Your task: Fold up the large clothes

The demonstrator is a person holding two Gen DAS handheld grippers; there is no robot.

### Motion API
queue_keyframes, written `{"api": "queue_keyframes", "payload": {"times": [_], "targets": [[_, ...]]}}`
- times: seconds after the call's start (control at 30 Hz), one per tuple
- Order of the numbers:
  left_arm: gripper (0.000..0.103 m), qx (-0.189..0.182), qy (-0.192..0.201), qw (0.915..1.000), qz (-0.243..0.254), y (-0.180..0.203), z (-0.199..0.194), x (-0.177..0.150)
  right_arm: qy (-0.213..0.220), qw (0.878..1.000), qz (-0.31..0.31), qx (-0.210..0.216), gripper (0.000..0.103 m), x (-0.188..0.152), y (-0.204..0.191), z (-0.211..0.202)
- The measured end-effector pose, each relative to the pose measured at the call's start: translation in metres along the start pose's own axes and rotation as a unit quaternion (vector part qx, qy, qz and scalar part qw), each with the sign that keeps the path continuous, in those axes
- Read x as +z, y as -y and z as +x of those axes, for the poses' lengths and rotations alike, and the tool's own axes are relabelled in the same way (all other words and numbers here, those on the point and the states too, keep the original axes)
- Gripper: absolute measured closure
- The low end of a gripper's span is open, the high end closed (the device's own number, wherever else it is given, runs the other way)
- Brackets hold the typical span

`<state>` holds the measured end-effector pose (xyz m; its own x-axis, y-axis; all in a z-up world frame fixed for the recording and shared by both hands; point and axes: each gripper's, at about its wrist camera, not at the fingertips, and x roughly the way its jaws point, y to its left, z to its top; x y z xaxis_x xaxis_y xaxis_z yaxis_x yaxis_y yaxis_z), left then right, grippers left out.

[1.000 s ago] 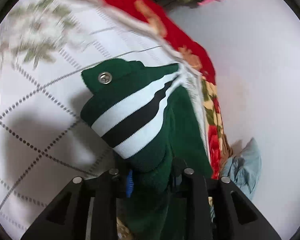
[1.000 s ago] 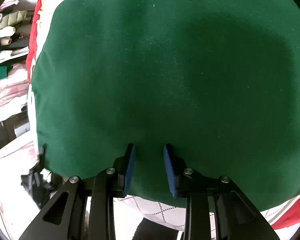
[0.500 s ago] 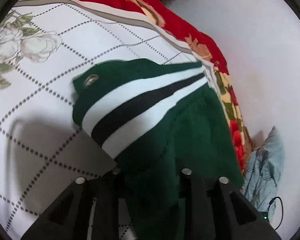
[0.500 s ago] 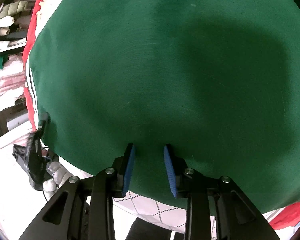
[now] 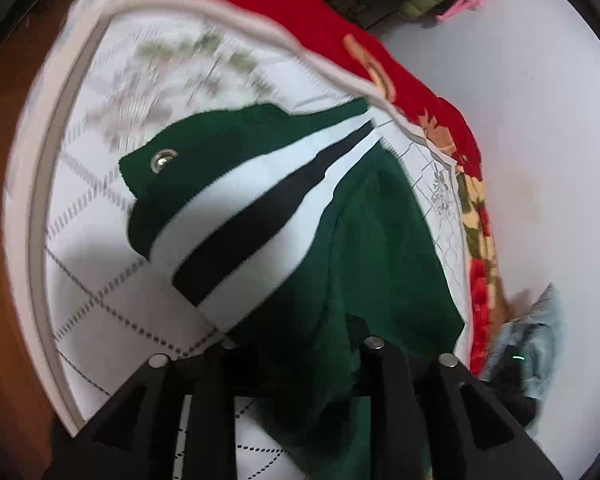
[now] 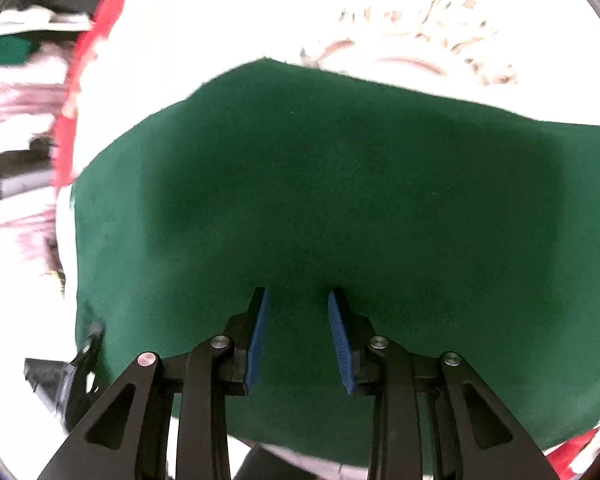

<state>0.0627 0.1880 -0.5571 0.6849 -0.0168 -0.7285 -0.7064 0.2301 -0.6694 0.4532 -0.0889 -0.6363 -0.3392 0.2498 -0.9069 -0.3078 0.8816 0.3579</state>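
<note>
A dark green garment [image 5: 380,248] with a white and black striped hem band [image 5: 252,220] and a metal snap [image 5: 162,159] lies on the white quilted bed cover [image 5: 100,248]. My left gripper [image 5: 296,344] is shut on a bunch of the green cloth, which hides its pads. In the right wrist view the green garment [image 6: 340,200] is spread flat and fills most of the frame. My right gripper [image 6: 298,300] is open just above it, blue pads [image 6: 260,328] apart, with nothing between them.
A red flowered blanket [image 5: 300,12] edges the bed at the top and right. A white wall [image 5: 520,140] stands to the right. A pale blue cloth [image 5: 536,340] and a dark device lie lower right. Piled clothes [image 6: 16,92] sit at the left of the right view.
My left gripper has shifted with the cloth, and the striped band now stands more upright. My right gripper has drawn back, so the garment's far edge and the bed cover beyond show.
</note>
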Motion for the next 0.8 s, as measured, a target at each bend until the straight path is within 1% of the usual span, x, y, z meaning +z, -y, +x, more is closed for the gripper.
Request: {"api": "queue_keyframes", "payload": {"times": [0.03, 0.07, 0.13, 0.17, 0.2, 0.27, 0.37, 0.43, 0.5, 0.57, 0.6, 0.7, 0.77, 0.8], "targets": [[0.075, -0.017, 0.000, 0.9997, -0.015, -0.009, 0.005, 0.000, 0.000, 1.000, 0.001, -0.021, 0.073, 0.002, 0.000, 0.012], [0.073, -0.029, 0.003, 0.9994, -0.021, -0.012, 0.010, 0.001, 0.003, 1.000, 0.001, -0.025, 0.073, 0.003, -0.001, 0.016], [0.053, -0.051, 0.007, 0.9984, -0.021, -0.016, 0.023, 0.003, 0.001, 0.999, -0.009, -0.039, 0.073, 0.006, -0.007, 0.019], [0.049, -0.058, 0.009, 0.9981, -0.019, -0.015, 0.030, 0.004, -0.003, 0.999, -0.012, -0.041, 0.069, 0.007, -0.009, 0.019], [0.045, -0.060, 0.014, 0.9980, -0.016, -0.012, 0.036, 0.005, -0.008, 0.999, -0.011, -0.033, 0.069, 0.008, -0.007, 0.019], [0.044, -0.058, 0.026, 0.9980, -0.006, -0.004, 0.043, 0.007, -0.013, 1.000, -0.014, -0.019, 0.069, 0.009, -0.004, 0.017], [0.044, -0.037, 0.040, 0.9985, 0.009, 0.014, 0.051, 0.013, -0.024, 0.999, -0.020, 0.007, 0.069, 0.011, 0.006, 0.014], [0.090, 0.005, 0.055, 0.9982, 0.022, 0.028, 0.050, 0.019, -0.030, 0.999, -0.016, 0.018, 0.069, 0.012, 0.011, 0.011], [0.092, 0.012, 0.056, 0.9981, 0.023, 0.033, 0.046, 0.029, -0.026, 0.999, 0.000, 0.034, 0.069, 0.012, 0.014, -0.001], [0.092, 0.024, 0.065, 0.9969, 0.038, 0.041, 0.039, 0.037, -0.017, 0.999, 0.012, 0.049, 0.069, 0.006, 0.016, -0.016], [0.092, 0.033, 0.073, 0.9954, 0.054, 0.046, 0.032, 0.041, -0.001, 0.999, 0.016, 0.041, 0.069, -0.001, 0.018, -0.029], [0.093, 0.048, 0.088, 0.9920, 0.076, 0.047, 0.012, 0.052, 0.030, 0.999, 0.009, -0.022, 0.069, -0.028, 0.027, -0.056], [0.093, 0.057, 0.096, 0.9903, 0.083, 0.048, 0.003, 0.058, 0.022, 0.998, 0.003, -0.065, 0.069, -0.043, 0.037, -0.046], [0.093, 0.064, 0.098, 0.9890, 0.090, 0.049, -0.002, 0.061, 0.002, 0.997, 0.004, -0.083, 0.069, -0.050, 0.046, -0.026]]}}
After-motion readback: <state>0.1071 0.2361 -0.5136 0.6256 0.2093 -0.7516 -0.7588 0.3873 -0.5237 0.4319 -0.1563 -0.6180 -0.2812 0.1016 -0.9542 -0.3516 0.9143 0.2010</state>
